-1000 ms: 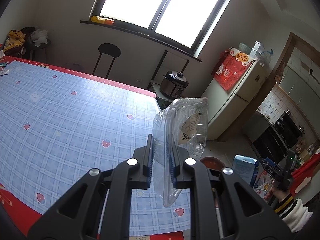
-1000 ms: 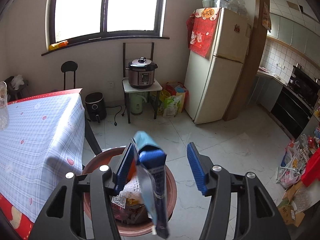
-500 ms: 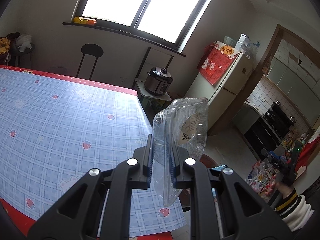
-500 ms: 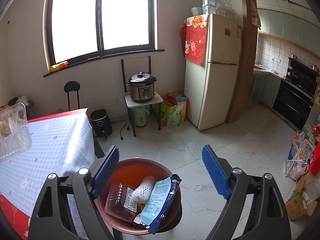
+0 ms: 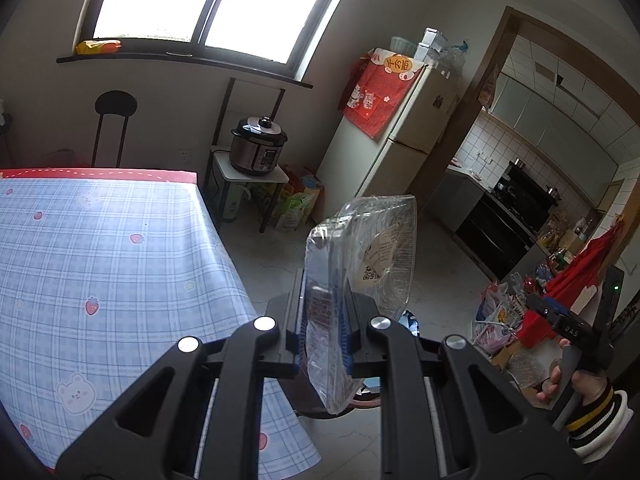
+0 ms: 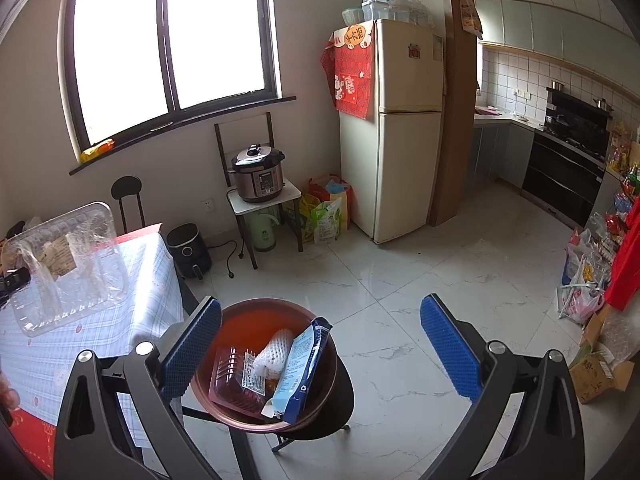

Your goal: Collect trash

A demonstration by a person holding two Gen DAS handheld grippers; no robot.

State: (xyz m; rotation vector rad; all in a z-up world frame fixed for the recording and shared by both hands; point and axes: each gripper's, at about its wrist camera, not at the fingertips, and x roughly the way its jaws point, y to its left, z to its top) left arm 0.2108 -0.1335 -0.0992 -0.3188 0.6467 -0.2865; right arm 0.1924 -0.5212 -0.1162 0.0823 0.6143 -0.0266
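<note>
My left gripper (image 5: 323, 300) is shut on a clear plastic food tray (image 5: 360, 272), held on edge just past the table's corner. The same tray (image 6: 68, 264) shows at the left of the right wrist view, above the checked tablecloth (image 6: 140, 280). My right gripper (image 6: 320, 304) hangs above a brown bowl (image 6: 260, 304) on a black stool; its jaws are opening wide, with nothing between them. In the bowl lie a blue packet (image 6: 300, 364), a white foam net (image 6: 272, 356) and a reddish plastic tray (image 6: 236, 376). A hand (image 5: 576, 380) holds the right gripper (image 5: 560, 320).
The table (image 5: 100, 260) fills the left. A pressure cooker (image 6: 258, 174) sits on a small stand beside a fridge (image 6: 400, 140), with bags (image 6: 326, 212) and an air fryer (image 6: 188, 250) on the floor. More bags and boxes (image 6: 592, 292) crowd the right wall. White tiles stretch between.
The right gripper let go of the blue packet, which dropped into the bowl, then spread its jaws and rose. The left gripper carried the clear tray rightward past the table edge.
</note>
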